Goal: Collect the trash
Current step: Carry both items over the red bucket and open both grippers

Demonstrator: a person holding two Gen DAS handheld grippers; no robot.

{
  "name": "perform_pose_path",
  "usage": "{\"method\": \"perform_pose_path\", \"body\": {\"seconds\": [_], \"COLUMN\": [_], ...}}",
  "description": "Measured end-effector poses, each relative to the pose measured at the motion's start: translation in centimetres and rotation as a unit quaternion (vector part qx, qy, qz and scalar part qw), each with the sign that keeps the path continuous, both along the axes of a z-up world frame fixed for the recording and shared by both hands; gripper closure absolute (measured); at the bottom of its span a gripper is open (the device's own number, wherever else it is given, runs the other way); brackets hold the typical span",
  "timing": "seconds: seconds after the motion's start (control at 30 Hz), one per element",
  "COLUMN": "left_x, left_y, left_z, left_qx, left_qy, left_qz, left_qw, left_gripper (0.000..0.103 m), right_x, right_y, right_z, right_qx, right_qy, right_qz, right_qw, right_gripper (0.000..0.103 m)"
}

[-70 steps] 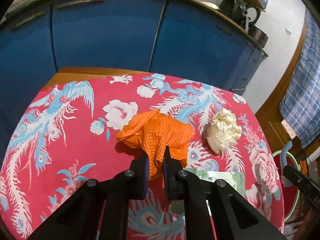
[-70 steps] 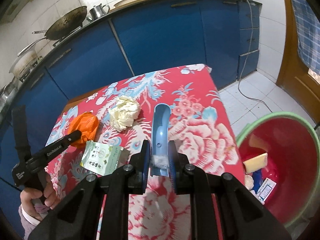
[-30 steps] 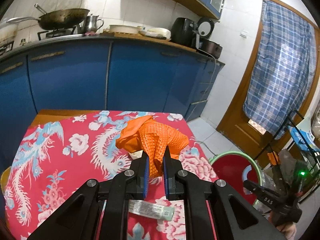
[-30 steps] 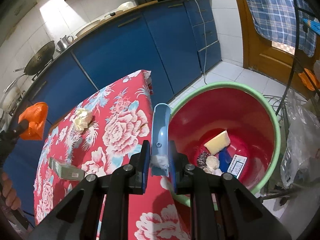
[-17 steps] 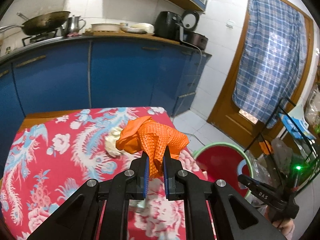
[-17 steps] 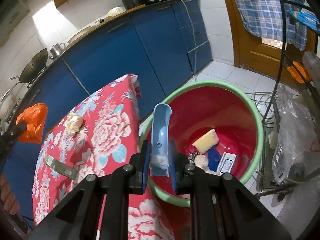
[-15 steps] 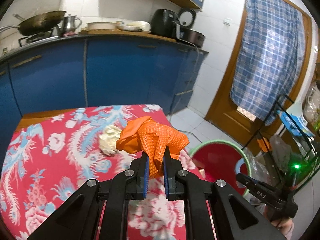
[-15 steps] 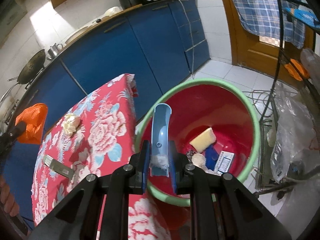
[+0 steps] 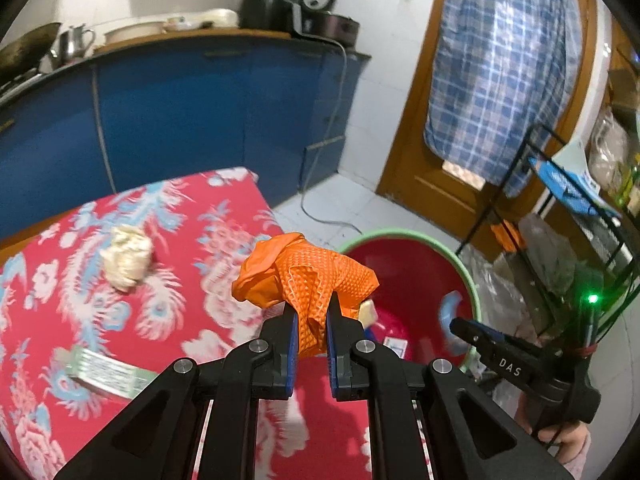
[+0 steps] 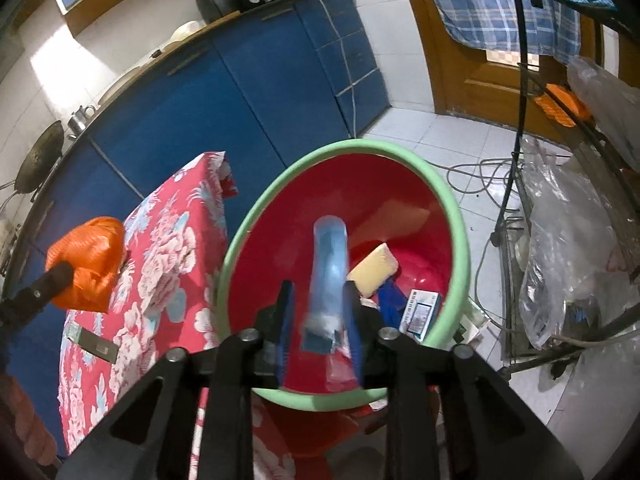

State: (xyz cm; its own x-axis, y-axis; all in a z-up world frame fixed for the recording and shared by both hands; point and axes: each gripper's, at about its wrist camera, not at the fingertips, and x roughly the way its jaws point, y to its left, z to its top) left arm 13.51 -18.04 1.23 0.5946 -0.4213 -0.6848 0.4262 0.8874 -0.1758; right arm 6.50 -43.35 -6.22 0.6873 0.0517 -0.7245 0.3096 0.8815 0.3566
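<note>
The left gripper point(image 9: 310, 322) has its jaws clenched on an orange glove point(image 9: 306, 278), holding it up above the right edge of the bench point(image 9: 224, 208), close to the bin point(image 9: 400, 236). The right gripper point(image 10: 318, 308) is over the red bin point(image 10: 344, 148), which has a green rim. Its jaws are spread apart, and a blue scoop point(image 10: 330, 256), blurred, sits loose between them, pointing into the bin. In the bin lie a yellow sponge point(image 10: 374, 268) and a small box point(image 10: 420, 310). On the bench's red flowered cloth, a paper ball point(image 9: 126, 254) lies far left and a flat packet point(image 9: 106, 368) lies near left.
</note>
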Motion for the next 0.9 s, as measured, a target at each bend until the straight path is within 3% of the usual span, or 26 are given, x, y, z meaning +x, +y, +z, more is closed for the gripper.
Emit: {"method": "perform_pose_path", "body": {"seconds": [0.1,0.5,0.57,0.7,0.9], "left_x": [0.1,0.0,0.1,0.0,-0.2], "left_y": [-1.3,-6.7,-7.1,-7.8,-7.5], "left_z": [-0.9,-3.6,-4.0,-4.5,-4.2], "left_qx": [0.007,0.025,0.024,0.025,0.032], "left_qy": [0.01,0.038,0.046,0.053,0.042], "left_qz": [-0.01,-0.064,-0.069,-0.075,-0.071], "left_qw": [0.9999,0.9969,0.9963,0.9955,0.996], "left_gripper": [0.091,0.091,0.088,0.06,0.057], "right_x": [-0.4,-2.1,-2.3,-2.5,-2.4], "right_y": [-0.3,-3.1,-3.4,-3.6,-2.8], "right_z": [0.1,-0.3,-0.3,-0.4,-0.3], "right_qx": [-0.002,0.013,0.013,0.014,0.012], "right_qy": [-0.005,-0.01,-0.008,-0.009,-0.01], "right_qz": [-0.002,-0.043,-0.051,-0.054,-0.041], "right_qw": [1.0,0.999,0.999,0.998,0.999], "right_gripper": [0.064,0.064,0.064,0.064,0.064]}}
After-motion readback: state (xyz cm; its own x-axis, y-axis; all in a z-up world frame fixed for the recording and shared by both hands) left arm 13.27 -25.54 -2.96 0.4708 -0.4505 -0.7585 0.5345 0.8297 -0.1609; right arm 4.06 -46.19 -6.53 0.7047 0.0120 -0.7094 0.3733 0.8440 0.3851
